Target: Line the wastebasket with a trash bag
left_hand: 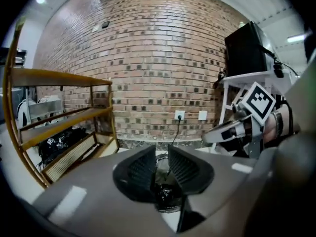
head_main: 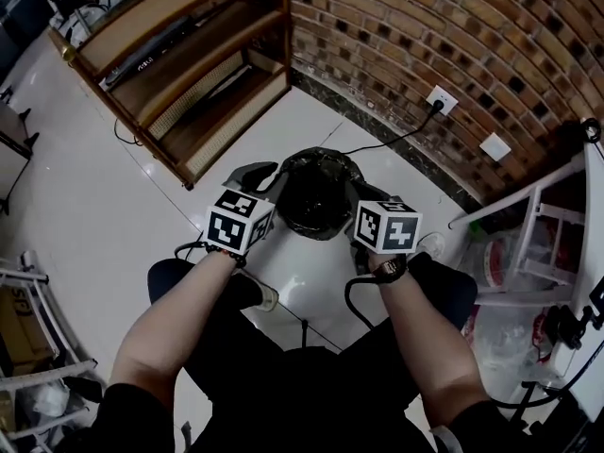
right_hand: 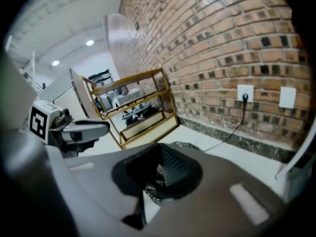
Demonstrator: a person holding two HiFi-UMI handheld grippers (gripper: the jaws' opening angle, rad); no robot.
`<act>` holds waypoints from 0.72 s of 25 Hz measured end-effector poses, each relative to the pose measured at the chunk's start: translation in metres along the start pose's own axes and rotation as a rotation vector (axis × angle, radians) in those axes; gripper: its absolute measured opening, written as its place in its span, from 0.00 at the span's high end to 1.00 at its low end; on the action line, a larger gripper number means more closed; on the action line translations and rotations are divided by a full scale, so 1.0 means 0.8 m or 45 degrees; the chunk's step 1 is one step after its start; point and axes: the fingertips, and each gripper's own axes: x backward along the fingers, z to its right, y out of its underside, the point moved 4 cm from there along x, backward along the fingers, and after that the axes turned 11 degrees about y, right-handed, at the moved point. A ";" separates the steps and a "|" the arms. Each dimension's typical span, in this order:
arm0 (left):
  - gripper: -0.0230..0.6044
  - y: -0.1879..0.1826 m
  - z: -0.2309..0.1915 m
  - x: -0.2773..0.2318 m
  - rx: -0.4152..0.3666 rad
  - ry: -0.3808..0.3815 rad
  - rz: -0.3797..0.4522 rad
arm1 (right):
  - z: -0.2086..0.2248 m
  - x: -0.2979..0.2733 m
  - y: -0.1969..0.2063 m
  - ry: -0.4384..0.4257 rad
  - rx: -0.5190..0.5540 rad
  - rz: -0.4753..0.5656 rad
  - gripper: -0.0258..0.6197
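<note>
Both above the lined wastebasket [head_main: 321, 156]: left gripper [left_hand: 161, 154] ajar, right gripper [right_hand: 159, 166] seemingly closed

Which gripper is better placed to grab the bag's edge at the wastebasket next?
Left, probably. The left gripper has its jaws slightly apart, with the bag showing below the gap. The right gripper is shut and must open first. Both flank the bag about equally.

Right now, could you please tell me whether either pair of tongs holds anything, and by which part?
Nothing seems held: the left tongs stand slightly apart, the right tongs shut empty, above the black trash bag.
</note>
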 end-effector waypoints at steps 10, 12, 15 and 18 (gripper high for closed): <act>0.91 0.016 0.036 -0.022 -0.079 0.060 -0.111 | 0.004 -0.003 0.011 0.014 0.209 -0.031 0.96; 0.91 0.028 0.039 -0.030 -0.075 0.070 -0.150 | 0.013 -0.007 0.024 0.042 0.187 -0.071 0.96; 0.91 0.054 0.038 -0.043 0.003 0.062 -0.220 | 0.037 -0.016 0.050 0.120 0.076 -0.159 0.96; 0.91 0.077 0.038 -0.055 0.060 0.058 -0.259 | 0.053 -0.027 0.074 0.163 -0.029 -0.242 0.91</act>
